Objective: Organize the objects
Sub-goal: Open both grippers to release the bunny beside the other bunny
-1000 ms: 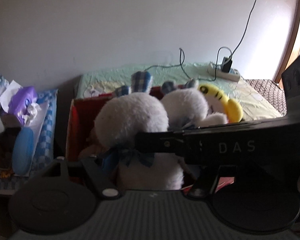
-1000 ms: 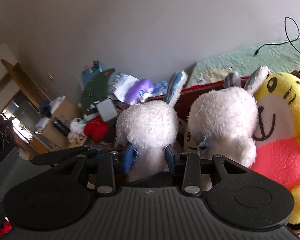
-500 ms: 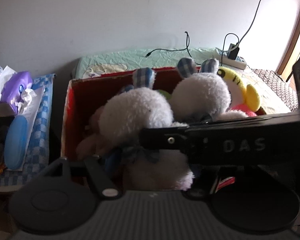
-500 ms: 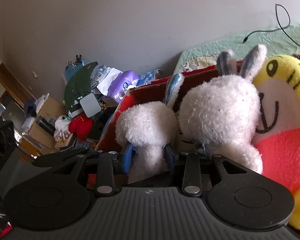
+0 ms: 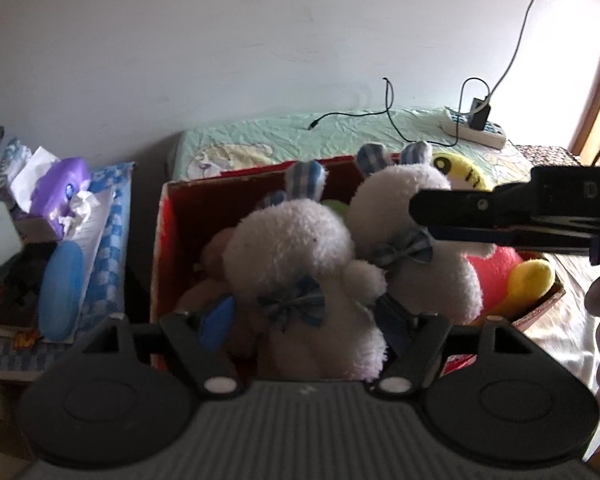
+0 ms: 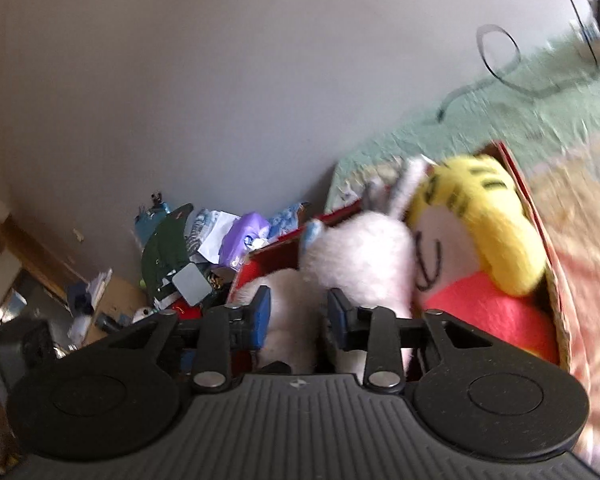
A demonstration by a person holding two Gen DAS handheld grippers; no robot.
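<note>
Right edge of the left wrist view, and there are raised letters on the black body of the right gripper: "DA" is what reads, and the frame's edge cuts off the rest (same black as the housing, so only the relief catches the light). Over in the right wrist view, a tiny pale emblem sits at the top of the ribbed grey housing, too small to make out. Nothing else readable in either view.
</note>
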